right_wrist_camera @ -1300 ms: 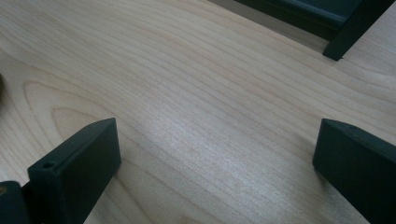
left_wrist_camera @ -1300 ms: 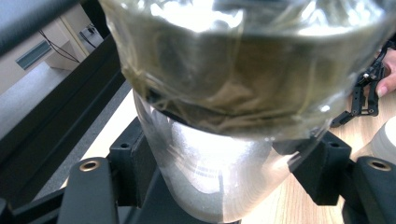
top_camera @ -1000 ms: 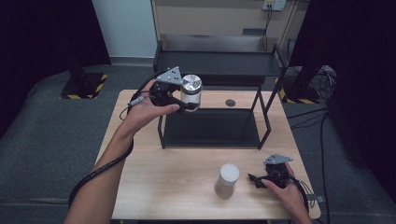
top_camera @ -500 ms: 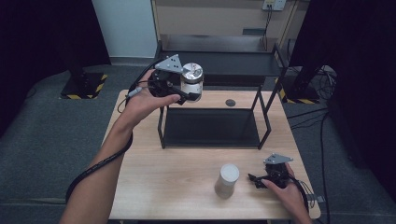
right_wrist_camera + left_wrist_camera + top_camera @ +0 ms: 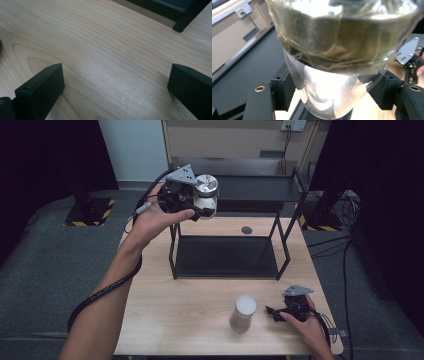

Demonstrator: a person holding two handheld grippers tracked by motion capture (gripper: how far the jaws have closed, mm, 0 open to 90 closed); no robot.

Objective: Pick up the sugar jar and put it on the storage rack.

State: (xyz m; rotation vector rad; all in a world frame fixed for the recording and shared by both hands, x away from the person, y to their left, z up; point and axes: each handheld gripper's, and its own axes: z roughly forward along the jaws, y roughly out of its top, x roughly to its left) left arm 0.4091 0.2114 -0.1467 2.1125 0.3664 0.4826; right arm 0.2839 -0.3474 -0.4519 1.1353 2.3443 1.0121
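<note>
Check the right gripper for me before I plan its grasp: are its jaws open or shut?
Open. The right gripper shows its two black jaws wide apart, with bare wooden table between them and nothing held.

Both forearms are bare, apparently sleeveless. Each black gripper, the left gripper [image 5: 192, 200] and right gripper [image 5: 292, 307], carries a grey three-cornered plate with screws, blocky black jaws, and a black trailing cable.

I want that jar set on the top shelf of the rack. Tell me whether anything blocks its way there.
Nothing visible does. The left gripper holds the jar beside the front left corner of the rack, level with its top shelf, which looks bare. The other jar stands on the table.
</note>
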